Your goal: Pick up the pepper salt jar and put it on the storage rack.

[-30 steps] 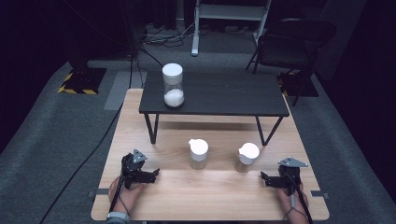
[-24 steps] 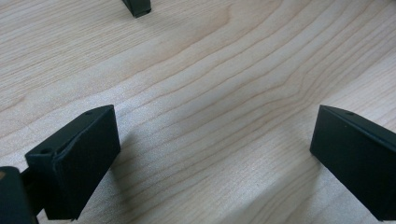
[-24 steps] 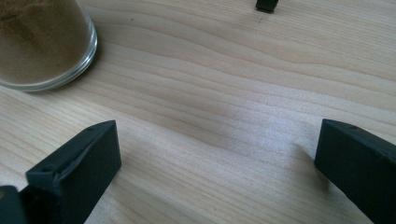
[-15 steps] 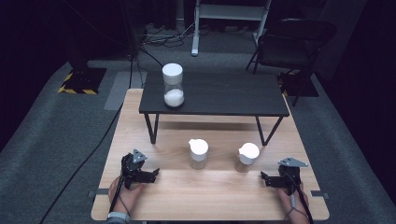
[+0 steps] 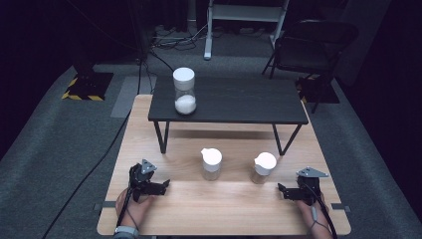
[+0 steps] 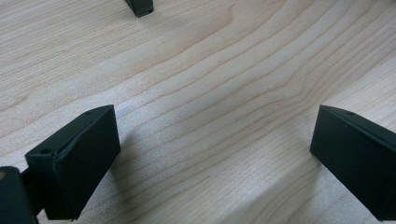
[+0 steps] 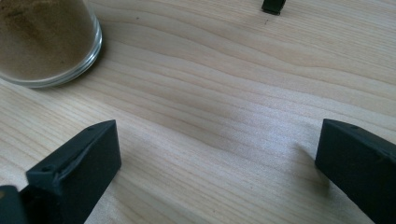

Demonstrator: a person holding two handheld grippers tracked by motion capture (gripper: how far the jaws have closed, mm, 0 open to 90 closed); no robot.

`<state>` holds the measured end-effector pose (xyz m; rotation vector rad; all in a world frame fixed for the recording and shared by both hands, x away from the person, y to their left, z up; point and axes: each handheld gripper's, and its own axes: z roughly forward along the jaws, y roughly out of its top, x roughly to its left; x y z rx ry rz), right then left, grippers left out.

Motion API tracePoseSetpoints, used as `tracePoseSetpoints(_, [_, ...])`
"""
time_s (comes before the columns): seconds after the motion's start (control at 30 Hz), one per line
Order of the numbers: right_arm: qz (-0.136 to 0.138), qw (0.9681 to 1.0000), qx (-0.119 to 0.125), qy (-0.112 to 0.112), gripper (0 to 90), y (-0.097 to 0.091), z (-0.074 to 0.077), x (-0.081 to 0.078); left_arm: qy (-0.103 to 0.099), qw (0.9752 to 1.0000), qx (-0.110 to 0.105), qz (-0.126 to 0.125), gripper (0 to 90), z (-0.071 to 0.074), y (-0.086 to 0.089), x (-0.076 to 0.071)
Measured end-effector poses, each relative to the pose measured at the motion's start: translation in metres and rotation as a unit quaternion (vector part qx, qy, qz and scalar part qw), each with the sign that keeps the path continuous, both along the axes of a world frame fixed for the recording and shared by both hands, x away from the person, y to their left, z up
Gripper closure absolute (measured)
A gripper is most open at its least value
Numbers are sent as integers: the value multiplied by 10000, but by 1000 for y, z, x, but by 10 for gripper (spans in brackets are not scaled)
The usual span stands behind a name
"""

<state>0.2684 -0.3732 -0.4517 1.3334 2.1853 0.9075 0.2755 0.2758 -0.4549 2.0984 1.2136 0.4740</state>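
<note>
Nothing is begun: my left gripper (image 5: 161, 185) and right gripper (image 5: 283, 191) rest on the pale wooden desk (image 5: 224, 209), jaws spread and empty, both white-lidded glass jars (image 5: 211, 163) untouched.

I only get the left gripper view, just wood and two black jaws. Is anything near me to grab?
Observer: Yes. In the high view a small jar with a white lid stands on the wooden table, ahead and to the right of the left gripper.
Operator: Is there only one jar?
Observer: No, a second white-lidded jar stands farther right, nearer the right gripper.
Operator: What's inside that one?
Observer: The right gripper view shows a glass jar base filled with brown powder.
Operator: Is anything up high?
Observer: A taller jar with white powder at its bottom stands on the low black table behind.
</note>
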Motion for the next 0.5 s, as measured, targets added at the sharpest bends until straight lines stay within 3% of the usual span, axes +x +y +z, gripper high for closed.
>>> tracePoseSetpoints(0.23, [-42, 10000, 32, -22, 14, -1, 0, -1, -5, 10000, 1, 20, 16, 0, 0, -1])
tracePoseSetpoints(0.5, [-31, 9992, 173, -371, 14, -3, 7, -13, -6, 10000, -2, 23, 16, 0, -1, -1])
